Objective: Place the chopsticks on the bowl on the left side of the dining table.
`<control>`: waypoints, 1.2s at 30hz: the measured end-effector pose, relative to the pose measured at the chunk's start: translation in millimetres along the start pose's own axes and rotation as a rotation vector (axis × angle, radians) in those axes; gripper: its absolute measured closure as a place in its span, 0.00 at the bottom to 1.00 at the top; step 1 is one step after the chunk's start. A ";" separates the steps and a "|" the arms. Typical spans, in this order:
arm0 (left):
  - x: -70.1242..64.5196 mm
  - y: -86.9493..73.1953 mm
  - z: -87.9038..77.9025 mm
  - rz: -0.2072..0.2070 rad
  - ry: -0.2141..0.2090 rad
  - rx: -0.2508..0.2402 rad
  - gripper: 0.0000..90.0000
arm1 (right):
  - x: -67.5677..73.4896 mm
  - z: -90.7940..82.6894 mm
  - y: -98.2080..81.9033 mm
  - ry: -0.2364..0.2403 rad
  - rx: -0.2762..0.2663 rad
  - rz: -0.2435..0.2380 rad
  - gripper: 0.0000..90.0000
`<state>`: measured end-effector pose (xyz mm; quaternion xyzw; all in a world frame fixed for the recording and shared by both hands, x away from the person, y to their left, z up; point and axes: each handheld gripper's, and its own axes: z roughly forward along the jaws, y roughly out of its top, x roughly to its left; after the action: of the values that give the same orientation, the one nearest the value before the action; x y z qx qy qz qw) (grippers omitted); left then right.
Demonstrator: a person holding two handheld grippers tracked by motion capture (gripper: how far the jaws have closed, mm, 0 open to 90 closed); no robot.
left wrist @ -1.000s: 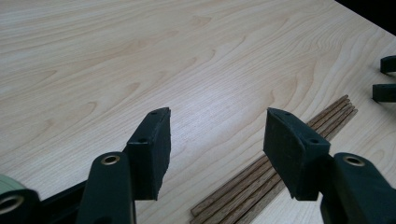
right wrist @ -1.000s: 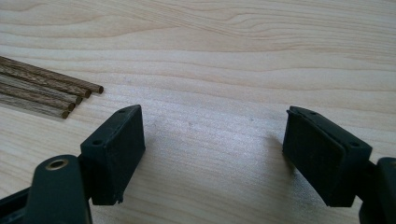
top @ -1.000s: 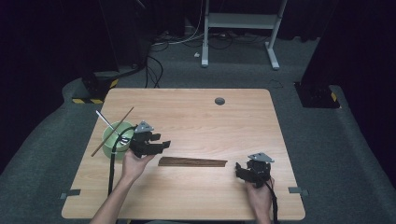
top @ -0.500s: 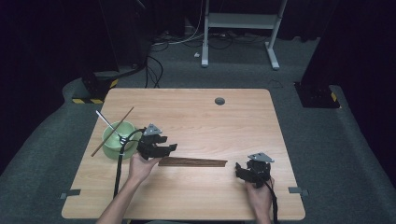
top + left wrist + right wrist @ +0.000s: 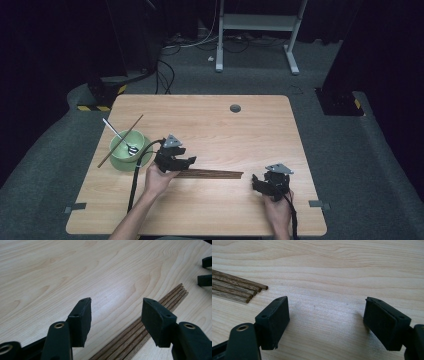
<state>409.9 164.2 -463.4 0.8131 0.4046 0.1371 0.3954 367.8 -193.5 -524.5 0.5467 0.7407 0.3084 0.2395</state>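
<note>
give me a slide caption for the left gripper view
Open left gripper poised over a row of wooden chopsticks lying on the table, nothing between its jaws yet.

no words, labels, brands or numbers can be read in any of the views. the nearest thing to a sign is the yellow-and-black hazard striping on the floor beyond the table's far left corner.
</note>
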 end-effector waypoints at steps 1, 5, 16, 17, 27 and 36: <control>-0.7 0.0 1.7 0.006 -0.001 0.005 0.46 | 0.0 0.0 0.0 0.000 0.000 0.000 0.23; -2.2 -0.6 7.5 0.009 -0.008 0.020 0.46 | 0.1 0.0 0.0 0.001 0.000 -0.001 0.23; -8.0 -1.3 18.2 0.011 -0.014 0.040 0.46 | 0.1 0.0 0.0 0.001 0.000 0.000 0.23; -8.8 -1.5 19.6 0.014 -0.013 0.044 0.46 | 0.0 0.0 0.0 0.001 0.000 -0.001 0.23; -18.3 -2.7 33.9 0.031 -0.017 0.070 0.46 | 0.1 0.0 0.0 0.001 0.000 -0.001 0.23; -23.5 -5.6 44.3 0.049 -0.016 0.097 0.46 | 0.1 0.0 0.0 0.001 0.000 0.000 0.23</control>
<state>416.0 124.7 -494.1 0.8421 0.3874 0.1207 0.3552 367.8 -193.5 -524.5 0.5464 0.7410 0.3086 0.2390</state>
